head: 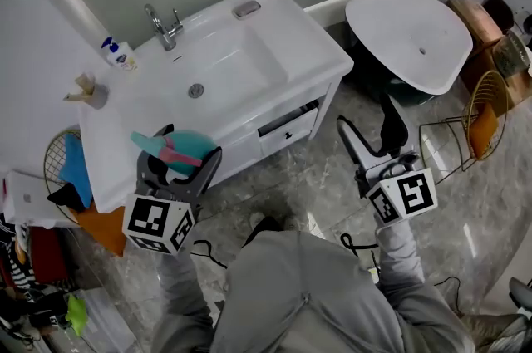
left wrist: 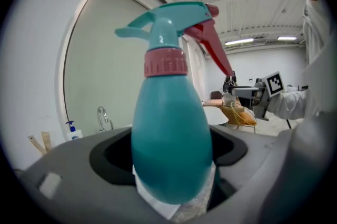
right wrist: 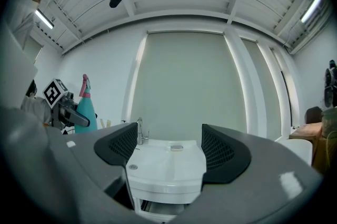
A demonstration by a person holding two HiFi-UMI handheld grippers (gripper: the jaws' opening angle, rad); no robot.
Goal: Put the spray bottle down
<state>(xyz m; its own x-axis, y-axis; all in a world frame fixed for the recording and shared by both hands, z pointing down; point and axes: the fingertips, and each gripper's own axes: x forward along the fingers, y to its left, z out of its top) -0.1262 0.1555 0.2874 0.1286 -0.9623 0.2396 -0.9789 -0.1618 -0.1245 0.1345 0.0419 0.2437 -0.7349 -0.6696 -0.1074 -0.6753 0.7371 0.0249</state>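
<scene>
Bathroom set w/ grey marble floor (head: 332, 177) and a white vanity counter (head: 291, 36): basin in the middle, tap (head: 164, 27) and soap pump (head: 119, 54) along the far edge.

L side: the left gripper (head: 177, 169) is clamped on the bottle (left wrist: 168, 138), jaws pressing the lower body from both sides. In the left gripper view the bottle's long axis stands up out of the jaws, pink collar and teal spray head on top, red trigger pointing toward the right gripper's side. In the head view the bottle sits over the counter's front edge, near the corner closest to this gripper. Can't tell if its base touches the top yet; prob. just above it.

R side: the right gripper (head: 371, 135) has jaws apart w/ nothing between them. It's out over the floor, well apart from the bottle, aimed at the counter front.

Next move likely turns on this: free counter lies just ahead of and below the left gripper, between it and the basin. Base should land flat on that strip before the jaws let go. The rounded body may topple if tilted.
</scene>
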